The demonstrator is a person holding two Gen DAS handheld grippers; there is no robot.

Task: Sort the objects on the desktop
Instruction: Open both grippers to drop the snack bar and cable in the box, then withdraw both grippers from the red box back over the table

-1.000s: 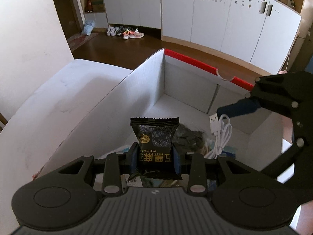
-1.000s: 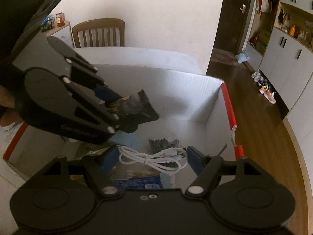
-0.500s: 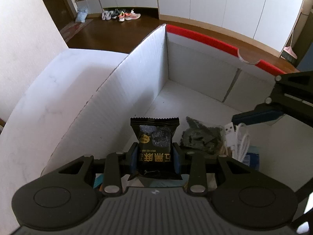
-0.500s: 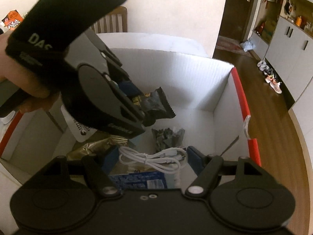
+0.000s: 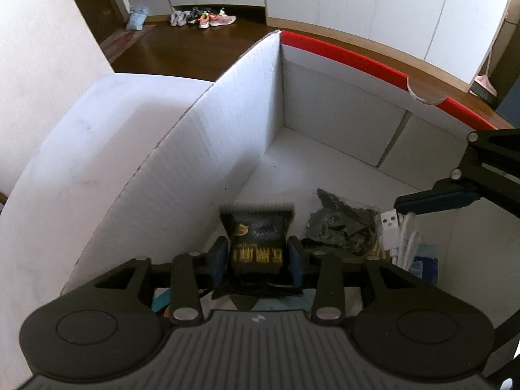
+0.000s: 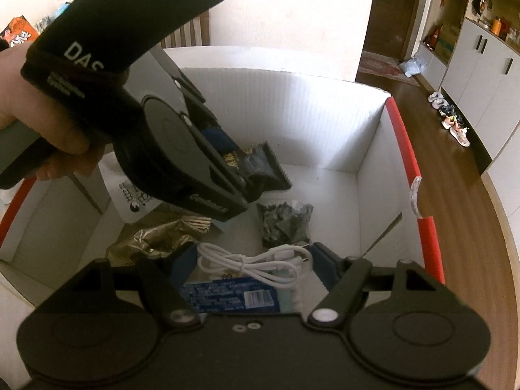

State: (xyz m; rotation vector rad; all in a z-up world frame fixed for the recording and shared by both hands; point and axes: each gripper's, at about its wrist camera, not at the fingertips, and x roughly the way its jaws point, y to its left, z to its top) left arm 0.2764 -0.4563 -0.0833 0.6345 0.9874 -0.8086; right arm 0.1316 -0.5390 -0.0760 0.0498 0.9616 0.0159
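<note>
A: A dark wooden floor is seen beyond the worktop (image 5: 74, 149), with white cupboards (image 5: 373, 6) along the far wall and a row of shoes (image 5: 203, 19) below them. The worktop itself is white, and a white cardboard box (image 5: 234, 130) with a red rim is set on it.

B: What has just changed on the left?

A: The jaws of the left hand-held gripper (image 5: 256, 256) have just been opening. The black snack packet (image 5: 256, 227) is blurred between them, and gaps are seen beside it, so it is judged to be released rather than pinched.

B: And where is the packet now?

A: It is over the box floor, near the left wall, above the items already dropped in. In the right wrist view it (image 6: 256, 165) is seen still clear of the floor. One more item is thereby taken as sorted.

B: And on the right?

A: The right hand-held gripper (image 6: 253, 260) is held wide, with the coiled white cable (image 6: 253, 260) spanning the jaws. Whether it is pressed or lying loose cannot be told. A dark crumpled bag (image 6: 282, 221) lies just beyond.
</note>
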